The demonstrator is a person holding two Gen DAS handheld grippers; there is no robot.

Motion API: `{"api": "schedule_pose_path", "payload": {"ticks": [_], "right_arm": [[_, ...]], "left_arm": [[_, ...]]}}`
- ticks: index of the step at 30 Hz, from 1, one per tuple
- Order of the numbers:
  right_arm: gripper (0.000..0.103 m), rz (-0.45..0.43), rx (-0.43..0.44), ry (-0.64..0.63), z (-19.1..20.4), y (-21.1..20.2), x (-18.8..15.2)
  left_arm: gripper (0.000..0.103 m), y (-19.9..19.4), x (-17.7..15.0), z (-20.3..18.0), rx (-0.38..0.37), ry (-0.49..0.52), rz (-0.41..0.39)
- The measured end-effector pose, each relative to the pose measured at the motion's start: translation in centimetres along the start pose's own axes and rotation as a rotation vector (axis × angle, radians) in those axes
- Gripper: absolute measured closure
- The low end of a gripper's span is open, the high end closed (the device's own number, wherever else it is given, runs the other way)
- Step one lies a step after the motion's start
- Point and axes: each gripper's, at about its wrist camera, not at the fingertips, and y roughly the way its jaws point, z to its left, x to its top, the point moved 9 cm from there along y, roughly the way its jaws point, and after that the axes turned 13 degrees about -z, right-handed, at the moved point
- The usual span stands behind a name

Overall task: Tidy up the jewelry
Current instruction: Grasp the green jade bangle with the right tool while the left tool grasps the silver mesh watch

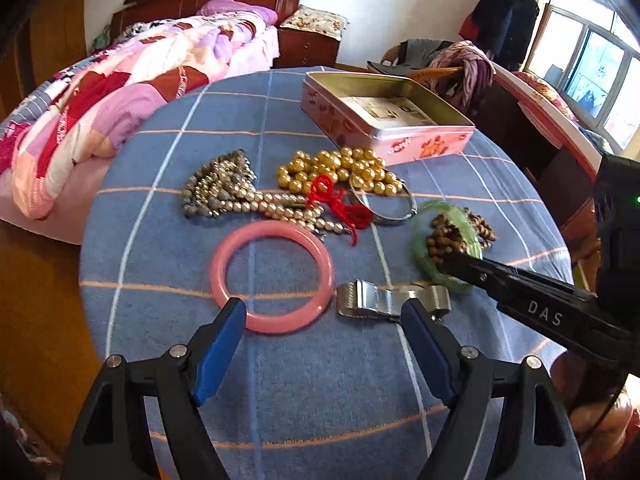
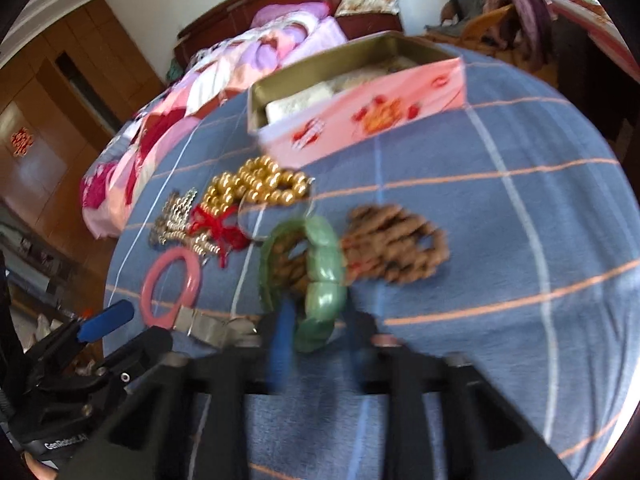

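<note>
Jewelry lies on a blue checked tablecloth [image 1: 320,380]. A pink bangle [image 1: 272,280] and a silver mesh watch band [image 1: 384,300] lie just ahead of my left gripper [image 1: 324,312], which is open and empty. My right gripper [image 2: 320,328] is shut on a green jade bracelet [image 2: 324,280], also in the left wrist view [image 1: 420,248], lying over brown wooden beads [image 2: 396,244]. Gold beads [image 1: 340,172], grey and pearl strands [image 1: 224,192], a red cord [image 1: 344,208] and a silver bangle [image 1: 388,208] lie in the middle. An open pink tin [image 1: 384,116] stands behind them.
The round table drops off on all sides. A bed with a pink quilt [image 1: 120,92] is to the left. A chair with clothes [image 1: 452,64] and a window [image 1: 592,76] are at the back right. The tin holds paper [image 1: 384,110].
</note>
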Motion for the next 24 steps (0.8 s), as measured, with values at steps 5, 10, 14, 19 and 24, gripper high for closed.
{"api": "schedule_pose_path", "payload": {"ticks": [5,10,14,19,24], "right_arm": [[0.084,-0.103,0.057,-0.028,0.6,-3.3,2.2],[0.087,-0.207,0.046,-0.003,-0.3,-6.1,4.5],[0.087,-0.231,-0.010,-0.002,-1.7,-6.3,4.9],[0.087,-0.204,-0.010,0.020,-1.9,-5.4,4.5],[0.087,-0.186,-0.009,0.034,-2.0,-5.3,4.2]], "left_arm": [[0.023,0.9,0.5,-1.1,-0.022,0.013,0.008],[0.023,1.7,0.2,-3.4,-0.070,0.059,0.043],[0.023,2.1,-0.4,-4.9,-0.070,0.051,0.067],[0.023,3.6,-1.5,-5.3,-0.003,0.074,0.108],[0.023,4.6,-1.6,-5.3,0.054,0.169,0.056]]}}
